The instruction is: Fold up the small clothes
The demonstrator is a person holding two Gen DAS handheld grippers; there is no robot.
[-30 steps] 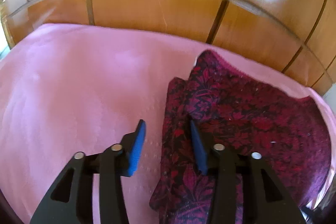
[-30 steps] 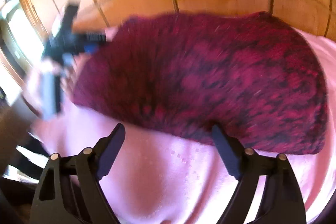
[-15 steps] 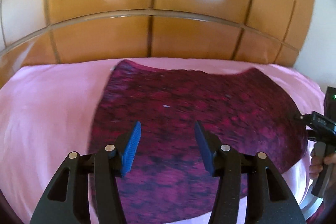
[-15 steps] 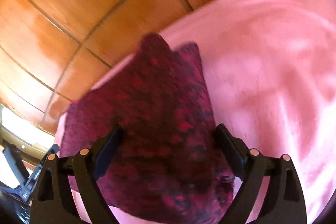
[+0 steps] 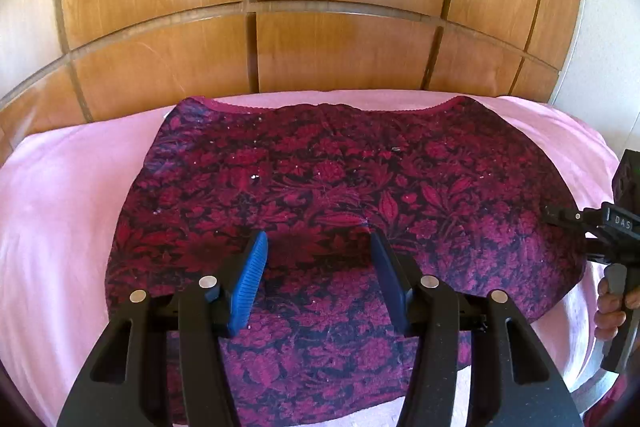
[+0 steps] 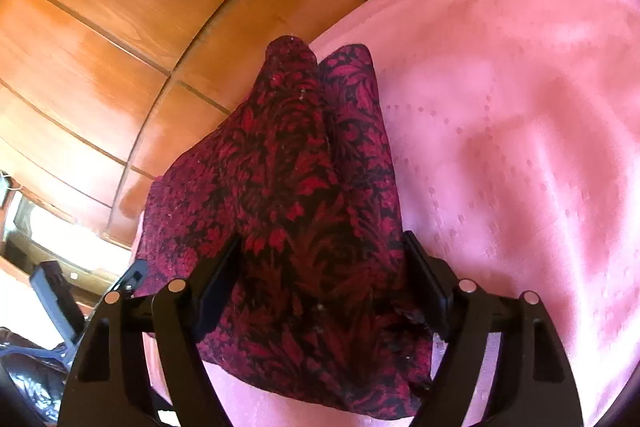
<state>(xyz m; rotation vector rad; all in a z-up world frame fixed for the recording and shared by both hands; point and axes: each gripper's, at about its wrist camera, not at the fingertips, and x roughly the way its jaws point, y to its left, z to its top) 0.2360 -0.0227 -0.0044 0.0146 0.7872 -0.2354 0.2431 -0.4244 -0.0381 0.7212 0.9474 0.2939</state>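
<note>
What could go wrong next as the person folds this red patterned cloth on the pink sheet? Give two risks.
1. The right gripper, whose jaws have just been closing, straddles a raised ridge of the cloth; it may pinch several layers and drag the garment crooked.
2. The left gripper hangs open over the flat middle, not an edge, so a grab there could bunch the cloth or catch the pink sheet beneath.
</note>
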